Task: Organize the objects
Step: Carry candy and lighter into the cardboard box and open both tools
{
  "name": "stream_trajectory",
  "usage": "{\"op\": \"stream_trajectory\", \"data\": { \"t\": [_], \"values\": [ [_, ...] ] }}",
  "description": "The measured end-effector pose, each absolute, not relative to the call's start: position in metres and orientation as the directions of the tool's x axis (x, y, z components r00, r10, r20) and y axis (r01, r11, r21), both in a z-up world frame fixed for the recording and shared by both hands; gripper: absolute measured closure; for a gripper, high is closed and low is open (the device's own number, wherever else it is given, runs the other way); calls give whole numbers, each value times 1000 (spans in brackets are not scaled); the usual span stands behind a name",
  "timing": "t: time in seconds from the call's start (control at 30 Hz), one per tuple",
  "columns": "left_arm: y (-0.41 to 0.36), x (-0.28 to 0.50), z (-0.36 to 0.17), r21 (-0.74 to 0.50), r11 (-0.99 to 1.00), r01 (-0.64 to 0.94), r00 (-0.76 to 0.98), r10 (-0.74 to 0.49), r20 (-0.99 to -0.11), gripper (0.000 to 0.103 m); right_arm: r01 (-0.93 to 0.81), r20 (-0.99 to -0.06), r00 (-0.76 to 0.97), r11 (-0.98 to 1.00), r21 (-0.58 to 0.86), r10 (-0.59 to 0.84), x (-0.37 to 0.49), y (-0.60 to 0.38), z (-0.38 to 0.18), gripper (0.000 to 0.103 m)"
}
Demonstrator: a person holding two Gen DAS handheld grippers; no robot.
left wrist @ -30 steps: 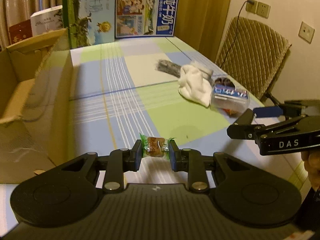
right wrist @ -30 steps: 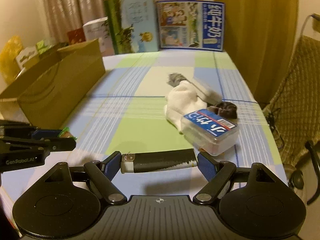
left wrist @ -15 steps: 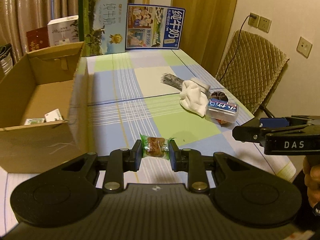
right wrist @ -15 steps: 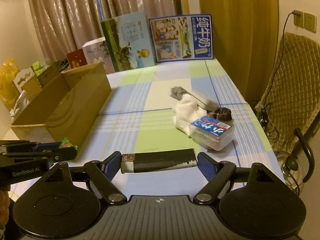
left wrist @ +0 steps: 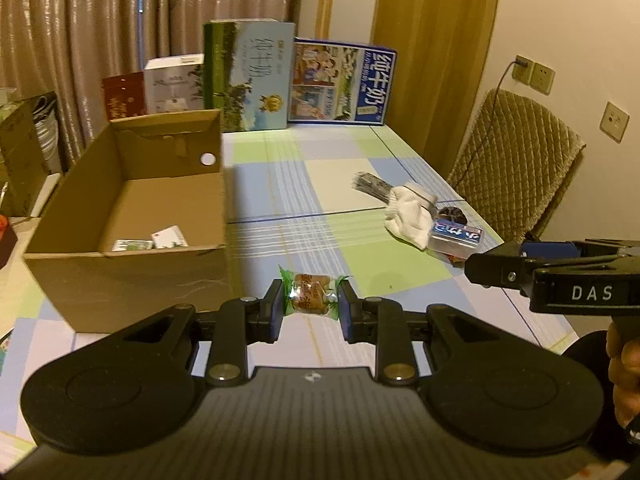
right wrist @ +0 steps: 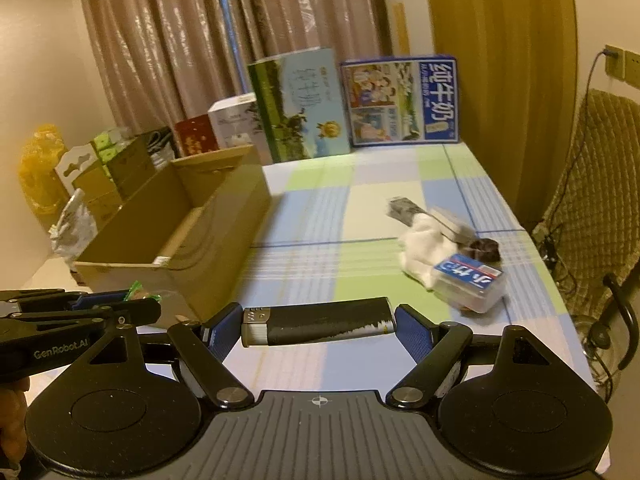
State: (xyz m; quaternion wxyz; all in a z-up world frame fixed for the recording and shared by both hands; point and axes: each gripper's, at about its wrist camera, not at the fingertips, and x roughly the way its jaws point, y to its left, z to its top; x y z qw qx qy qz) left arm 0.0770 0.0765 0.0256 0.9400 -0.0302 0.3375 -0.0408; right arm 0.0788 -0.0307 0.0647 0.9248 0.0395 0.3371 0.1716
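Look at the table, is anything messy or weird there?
Yes. Near the right edge of the table, a white cloth lies crumpled in a heap with a clear plastic box resting against it and a dark packet poking out behind. They look dropped together, while the cardboard box is nearly bare.

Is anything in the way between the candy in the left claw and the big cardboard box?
Only the cardboard box's own near wall. The candy, held in the left claw, sits in front of it and would need to go over the wall. The open top looks clear.
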Motion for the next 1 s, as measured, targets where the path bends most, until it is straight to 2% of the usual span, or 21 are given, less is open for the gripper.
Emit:
{"op": "stream_trajectory", "data": {
  "t": [1.0],
  "values": [
    [154, 49, 50, -73, 995, -61, 794, 4, -608, 80, -414, -612, 674, 898, 153, 415, 78, 36, 74, 24]
  ]
}}
